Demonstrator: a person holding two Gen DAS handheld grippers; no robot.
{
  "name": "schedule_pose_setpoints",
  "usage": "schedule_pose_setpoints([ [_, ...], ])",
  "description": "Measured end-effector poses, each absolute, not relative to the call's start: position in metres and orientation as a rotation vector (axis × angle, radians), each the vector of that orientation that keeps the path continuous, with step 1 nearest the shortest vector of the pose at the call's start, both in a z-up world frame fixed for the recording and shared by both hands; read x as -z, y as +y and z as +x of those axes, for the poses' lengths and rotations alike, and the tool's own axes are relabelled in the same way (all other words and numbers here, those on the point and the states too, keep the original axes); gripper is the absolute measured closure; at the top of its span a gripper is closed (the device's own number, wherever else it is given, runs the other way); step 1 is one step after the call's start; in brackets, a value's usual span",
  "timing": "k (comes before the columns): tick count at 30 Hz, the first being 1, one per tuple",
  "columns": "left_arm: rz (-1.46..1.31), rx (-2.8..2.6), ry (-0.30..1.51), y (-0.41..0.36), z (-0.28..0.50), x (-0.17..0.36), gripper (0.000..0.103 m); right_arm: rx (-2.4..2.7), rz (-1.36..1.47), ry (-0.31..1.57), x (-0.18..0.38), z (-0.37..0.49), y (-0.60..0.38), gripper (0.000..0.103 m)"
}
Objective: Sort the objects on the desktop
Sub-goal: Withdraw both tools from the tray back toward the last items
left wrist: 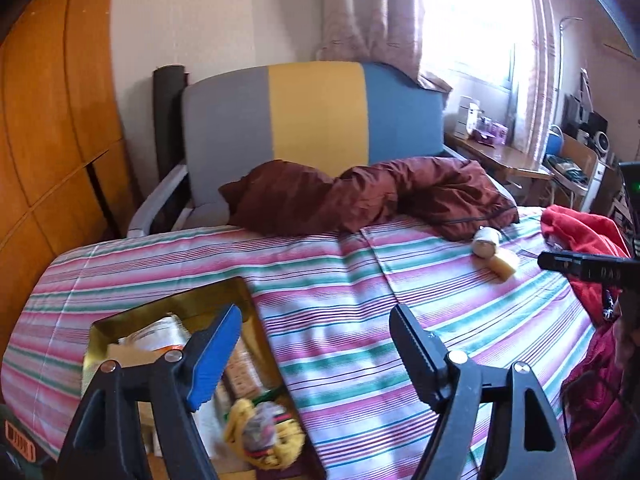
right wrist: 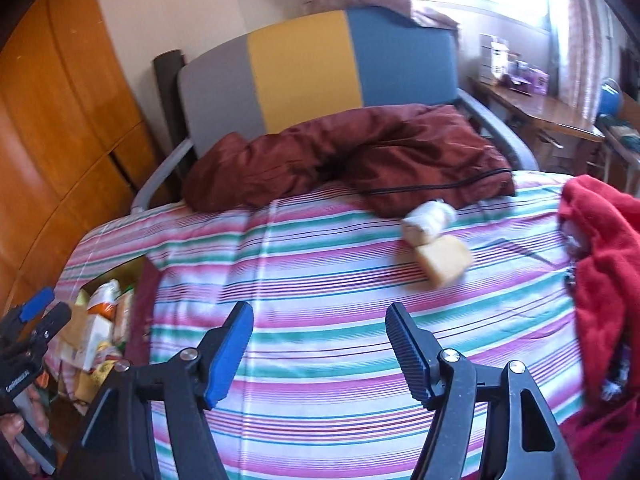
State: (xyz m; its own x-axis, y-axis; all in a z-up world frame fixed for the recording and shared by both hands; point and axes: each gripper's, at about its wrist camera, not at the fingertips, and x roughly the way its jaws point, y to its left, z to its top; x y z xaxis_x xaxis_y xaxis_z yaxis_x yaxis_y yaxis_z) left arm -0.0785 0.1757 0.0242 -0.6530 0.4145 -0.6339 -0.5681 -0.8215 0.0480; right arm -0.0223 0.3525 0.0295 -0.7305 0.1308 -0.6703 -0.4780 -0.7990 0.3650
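Two wrapped rolls [right wrist: 434,240] near the striped bedspread's [right wrist: 320,380] far edge.

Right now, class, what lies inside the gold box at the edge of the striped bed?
The gold box holds paper packets and a yellow bundle of yarn-like cord. The left gripper covers part of it, so the contents beneath cannot be seen.

Box [left wrist: 256,320] of packets under and left of the left jaws, two rolls [right wrist: 434,240] on the bed [right wrist: 320,380] ahead-right of the right jaws, quilt [right wrist: 360,152] behind them, garment [right wrist: 600,248] far right, headboard [right wrist: 312,72] beyond.
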Motion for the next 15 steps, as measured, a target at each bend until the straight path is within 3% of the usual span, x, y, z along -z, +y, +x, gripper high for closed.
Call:
schedule_pose_setpoints([
  [15, -0.924, -2.282, 0.396, 0.256, -0.091, 0.007, 0.025, -2.337, -0.967, 0.892, 0.011, -0.021, 0.451, 0.027],
])
